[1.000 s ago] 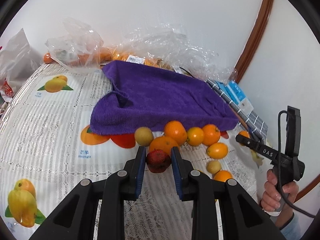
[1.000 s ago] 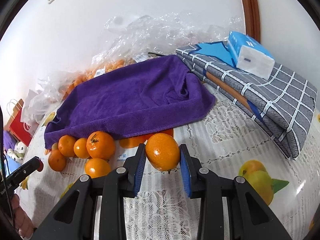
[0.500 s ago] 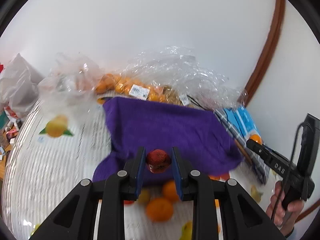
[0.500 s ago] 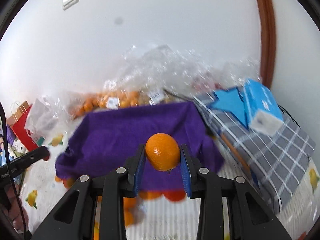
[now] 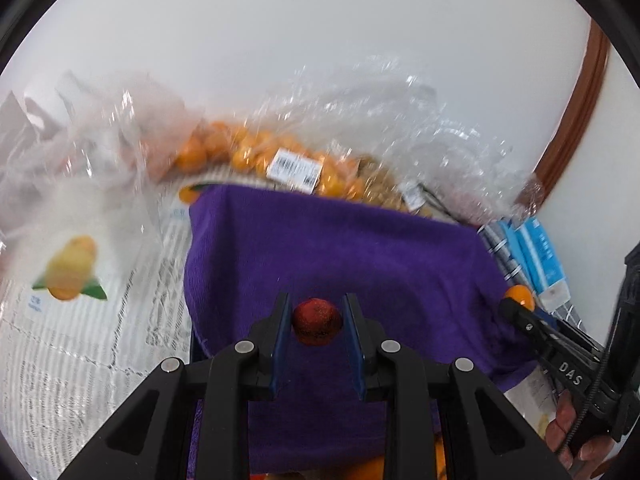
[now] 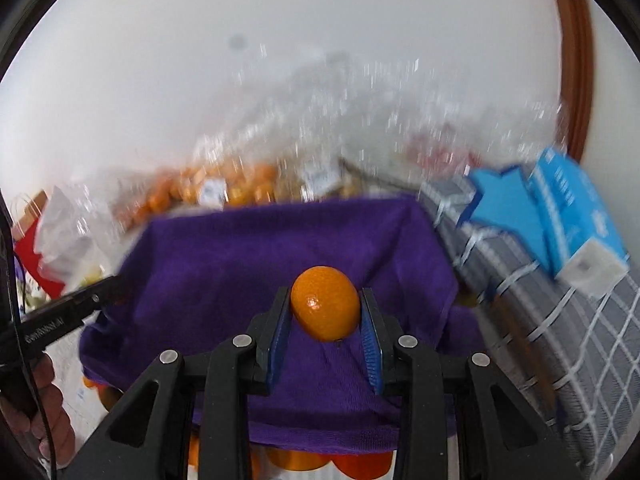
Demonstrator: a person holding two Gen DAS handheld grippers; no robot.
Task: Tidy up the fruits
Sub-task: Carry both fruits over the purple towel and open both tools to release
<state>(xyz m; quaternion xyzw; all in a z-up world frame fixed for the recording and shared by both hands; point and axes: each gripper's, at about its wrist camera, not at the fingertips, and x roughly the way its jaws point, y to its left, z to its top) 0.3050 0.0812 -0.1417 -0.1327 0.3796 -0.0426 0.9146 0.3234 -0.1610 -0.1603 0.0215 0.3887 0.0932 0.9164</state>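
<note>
My left gripper (image 5: pixel 316 322) is shut on a small dark red fruit (image 5: pixel 317 321) and holds it above the near part of the purple towel (image 5: pixel 360 256). My right gripper (image 6: pixel 325 314) is shut on an orange (image 6: pixel 325 307) and holds it above the same purple towel (image 6: pixel 248 272). The right gripper and its orange (image 5: pixel 519 297) also show at the right of the left wrist view. The left gripper shows at the left of the right wrist view (image 6: pixel 100 298). Loose oranges (image 6: pixel 304 462) lie below the towel's near edge, mostly hidden.
Clear plastic bags of small oranges (image 5: pixel 256 156) lie behind the towel against the white wall. A folded grey checked cloth (image 6: pixel 552 320) with a blue tissue pack (image 6: pixel 576 216) is to the right. A fruit-print tablecloth (image 5: pixel 80 320) covers the table.
Both grippers have lifted their fruit off the table and moved forward over the purple towel. The loose oranges have dropped to the bottom edge of the views.
</note>
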